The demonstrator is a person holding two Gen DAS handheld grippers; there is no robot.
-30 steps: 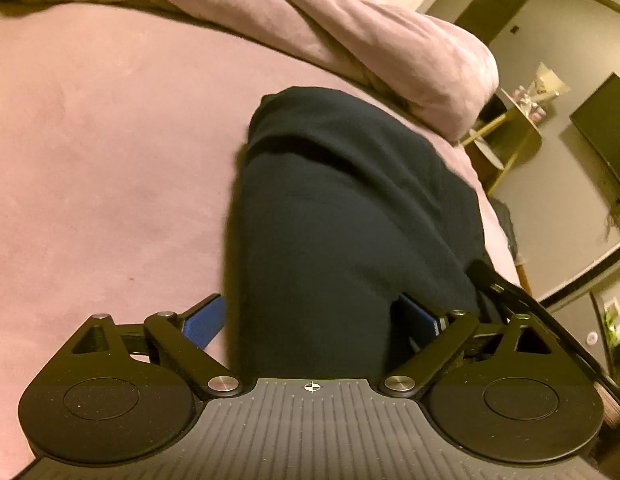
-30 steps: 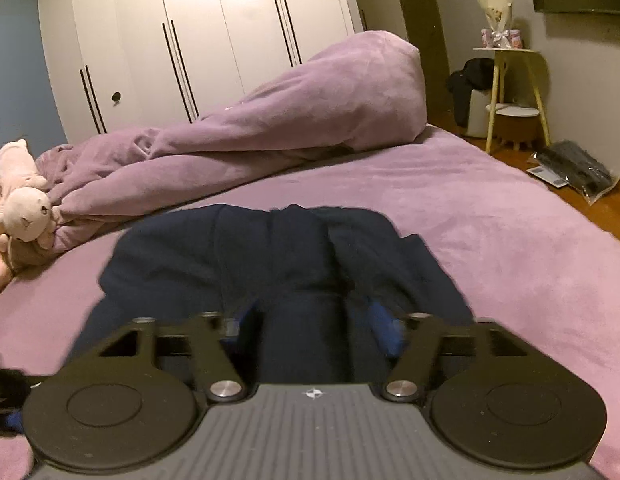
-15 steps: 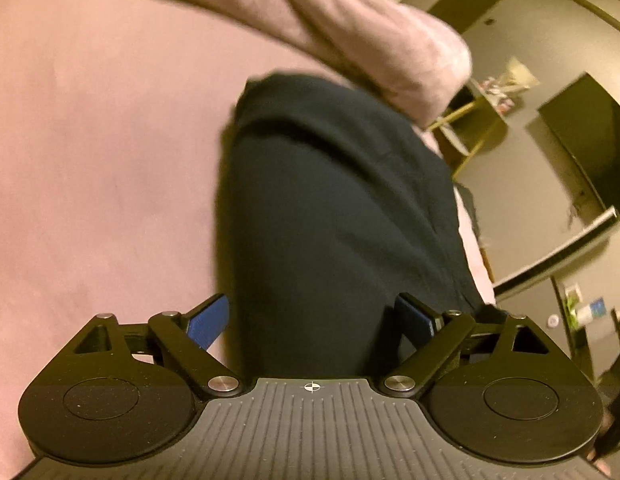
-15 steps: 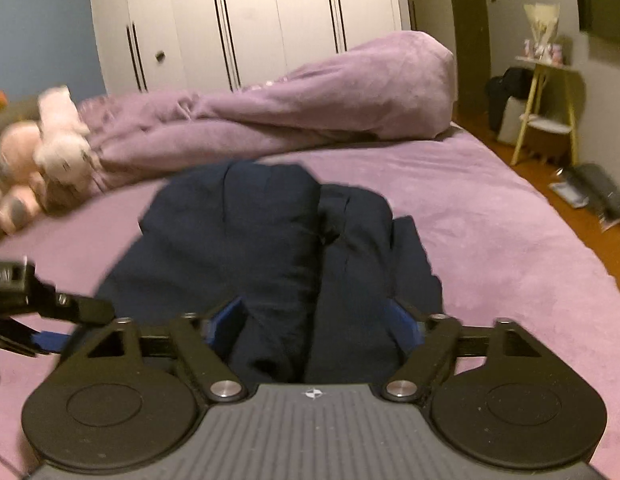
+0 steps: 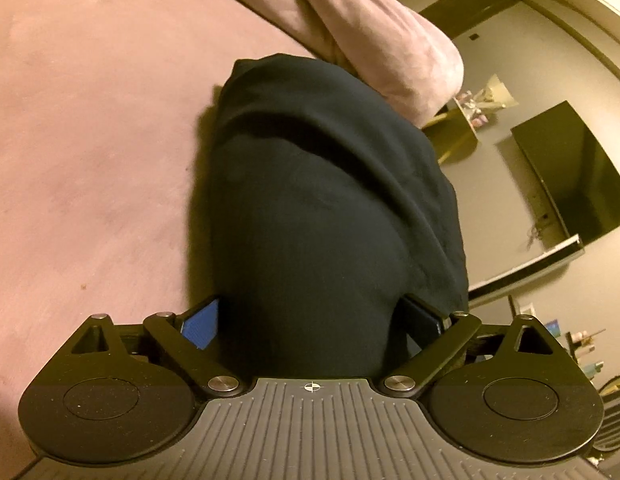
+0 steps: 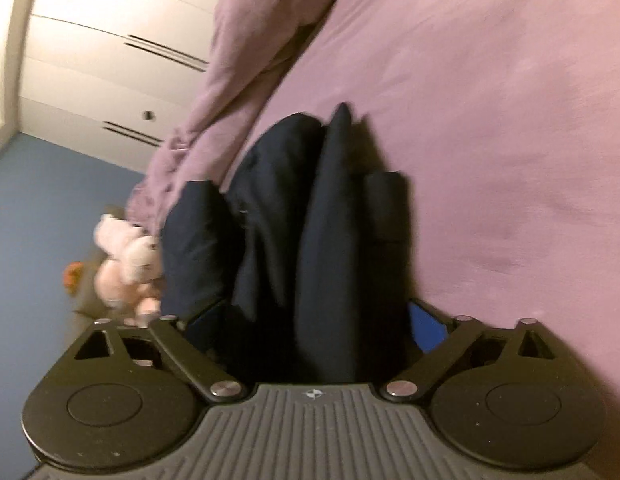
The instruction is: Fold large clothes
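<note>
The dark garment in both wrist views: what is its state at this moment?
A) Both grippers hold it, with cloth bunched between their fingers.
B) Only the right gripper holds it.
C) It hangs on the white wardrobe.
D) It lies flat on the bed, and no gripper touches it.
A: the dark garment fills the gap in the left gripper, and it does the same in the right gripper.

From your left gripper [image 5: 310, 316], the pink-purple plush bed surface [image 5: 90, 160] lay open from 9 to 11 o'clock. The bunched dark navy garment [image 5: 321, 200] blocked 12 o'clock, the heaped purple duvet [image 5: 389, 40] 1 o'clock. From your right gripper [image 6: 313, 320], bare bed ran from 1 to 3 o'clock; a pink plush toy [image 6: 126, 264] sat at 9 o'clock.
</note>
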